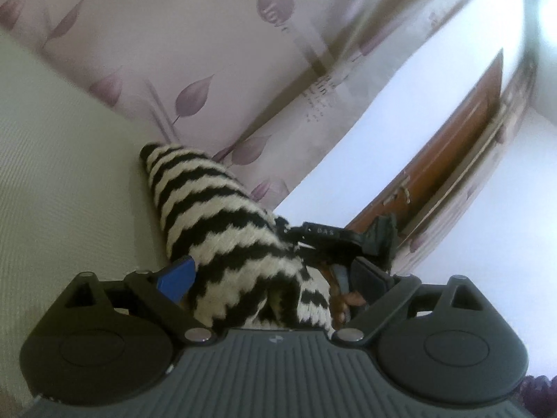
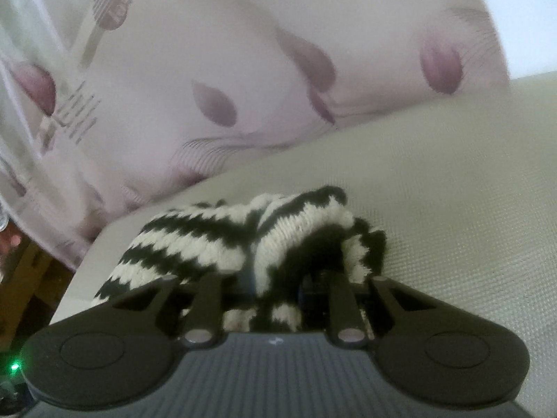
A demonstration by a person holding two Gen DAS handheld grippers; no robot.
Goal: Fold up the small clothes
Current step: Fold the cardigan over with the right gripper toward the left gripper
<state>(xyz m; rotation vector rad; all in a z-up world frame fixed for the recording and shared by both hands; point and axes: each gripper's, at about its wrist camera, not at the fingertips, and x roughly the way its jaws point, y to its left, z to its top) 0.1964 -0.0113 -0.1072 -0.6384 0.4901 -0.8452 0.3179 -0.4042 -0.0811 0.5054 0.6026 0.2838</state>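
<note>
A small black-and-white striped knit garment [image 1: 216, 216] lies bunched on a pale cream textured surface [image 1: 62, 181]. My left gripper [image 1: 271, 278] has the knit bunched between its fingers; one blue fingertip [image 1: 177, 275] shows at the left, the other is hidden by fabric. In the right wrist view the same garment [image 2: 222, 237] is folded over and fills the space between the fingers of my right gripper [image 2: 275, 296], which is closed on it. The other gripper [image 1: 348, 240] shows just beyond the knit in the left wrist view.
A white curtain with purple leaf prints [image 1: 195, 55] hangs behind the surface, also in the right wrist view [image 2: 216, 104]. A brown wooden door [image 1: 445, 160] stands at the right. The cream surface [image 2: 452, 181] extends to the right. Dark furniture [image 2: 21, 278] sits at lower left.
</note>
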